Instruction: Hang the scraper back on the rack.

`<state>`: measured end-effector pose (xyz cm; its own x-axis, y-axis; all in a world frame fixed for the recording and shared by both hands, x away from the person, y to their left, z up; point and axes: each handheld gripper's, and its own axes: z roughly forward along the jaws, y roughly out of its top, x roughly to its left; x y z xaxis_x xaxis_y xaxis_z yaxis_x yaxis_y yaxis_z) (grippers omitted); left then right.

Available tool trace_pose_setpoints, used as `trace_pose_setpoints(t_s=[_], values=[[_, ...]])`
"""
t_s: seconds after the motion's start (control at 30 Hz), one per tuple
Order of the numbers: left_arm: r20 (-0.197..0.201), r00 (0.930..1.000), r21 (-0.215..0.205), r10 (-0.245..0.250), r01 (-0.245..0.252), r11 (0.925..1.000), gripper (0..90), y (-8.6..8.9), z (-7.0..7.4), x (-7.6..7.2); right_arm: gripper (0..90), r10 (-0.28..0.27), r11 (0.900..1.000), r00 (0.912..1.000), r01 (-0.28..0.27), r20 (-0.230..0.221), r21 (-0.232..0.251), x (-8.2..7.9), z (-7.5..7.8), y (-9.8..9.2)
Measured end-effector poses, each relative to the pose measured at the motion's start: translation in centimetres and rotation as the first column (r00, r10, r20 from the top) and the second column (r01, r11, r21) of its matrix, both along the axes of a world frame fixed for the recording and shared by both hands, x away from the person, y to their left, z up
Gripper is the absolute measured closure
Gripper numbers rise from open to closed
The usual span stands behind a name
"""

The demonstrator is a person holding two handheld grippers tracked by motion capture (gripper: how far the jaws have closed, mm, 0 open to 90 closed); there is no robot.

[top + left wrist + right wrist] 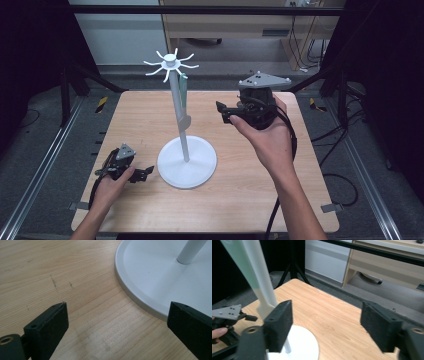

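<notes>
The spatula [183,97] is hanging upright on the stand [187,162], at nine o'clock from the released, empty right claw [223,113], the nearer one; the left claw [145,173] is resting released on the worktop [240,195].

The white stand [178,112], a thin pole on a round flat base with curved hooks at its top, rises mid-way across the pale wooden worktop [150,115] and blocks a straight pass from side to side. A pale green flat utensil [183,92] hangs against the pole. Left, right and near edges of the worktop lie bare. Black frame bars [210,10] cross overhead at the back.
</notes>
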<state>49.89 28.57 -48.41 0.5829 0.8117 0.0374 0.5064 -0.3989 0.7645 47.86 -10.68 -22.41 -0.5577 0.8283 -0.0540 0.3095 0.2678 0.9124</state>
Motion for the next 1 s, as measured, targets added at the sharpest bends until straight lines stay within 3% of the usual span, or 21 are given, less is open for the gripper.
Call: trace_pose_setpoints(t_s=[0.2,0.43,0.8,0.97,1.0], values=[[0.001,1.0000,-0.001,-0.001,0.001,1.0000,3.2,0.0,0.0,0.0,16.1,-0.040,0.999,0.9992,0.040,0.001,-0.020,0.2,-1.2,-0.6],[0.008,1.0000,0.002,0.004,-0.004,1.0000,3.2,0.2,0.1,-0.1,9.1,-0.097,0.995,0.9951,0.098,0.016,-0.013,0.1,-3.8,-2.2],[0.016,0.9996,-0.004,0.024,-0.024,0.9997,3.0,0.5,0.3,-0.1,6.6,-0.150,0.989,0.9882,0.149,0.032,0.004,-1.0,-6.4,-4.4],[0.016,0.9995,-0.006,0.028,-0.028,0.9996,3.0,0.6,0.3,-0.1,6.5,-0.161,0.987,0.9865,0.161,0.031,0.006,-1.7,-8.2,-5.5],[0.016,0.9995,-0.004,0.028,-0.028,0.9996,3.0,0.6,0.3,-0.1,6.5,-0.165,0.986,0.9861,0.165,0.017,0.007,-1.9,-9.2,-6.1]])
